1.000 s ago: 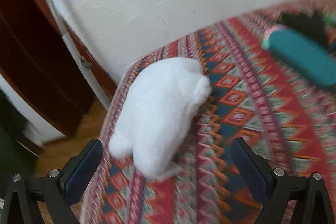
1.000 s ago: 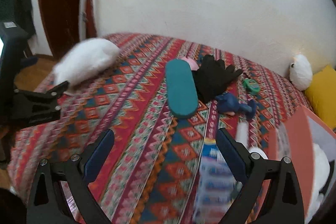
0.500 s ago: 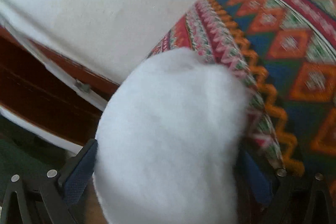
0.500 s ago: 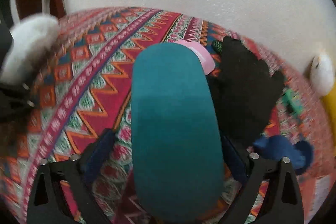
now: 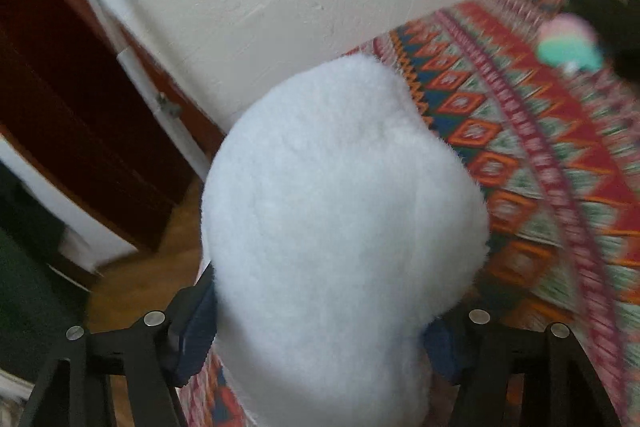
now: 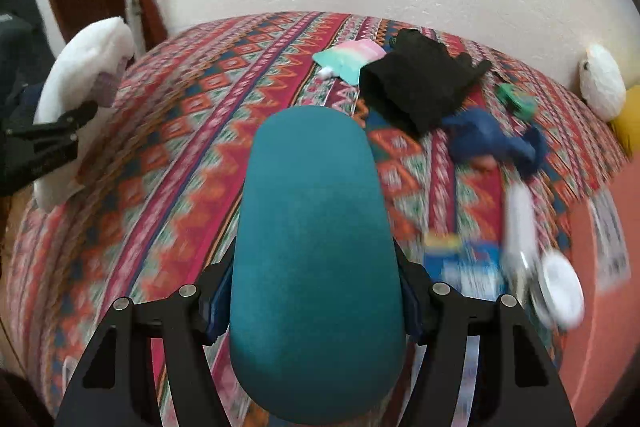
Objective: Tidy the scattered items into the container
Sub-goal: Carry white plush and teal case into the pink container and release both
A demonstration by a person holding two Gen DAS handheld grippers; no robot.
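The left hand-held gripper [image 5: 320, 343] squeezes a white fluffy toy [image 5: 340, 227] that hides its fingertips, while the right hand-held gripper [image 6: 316, 303] pinches a long teal pad [image 6: 316, 247] above the patterned bed [image 6: 192, 131], and the things near the orange box [image 6: 600, 307] are too blurry to name.

Soft even daylight, heavy motion blur, fisheye bending at edges

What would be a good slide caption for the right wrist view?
Right gripper clamps a long teal padded oval case above the patterned red woven bedspread.
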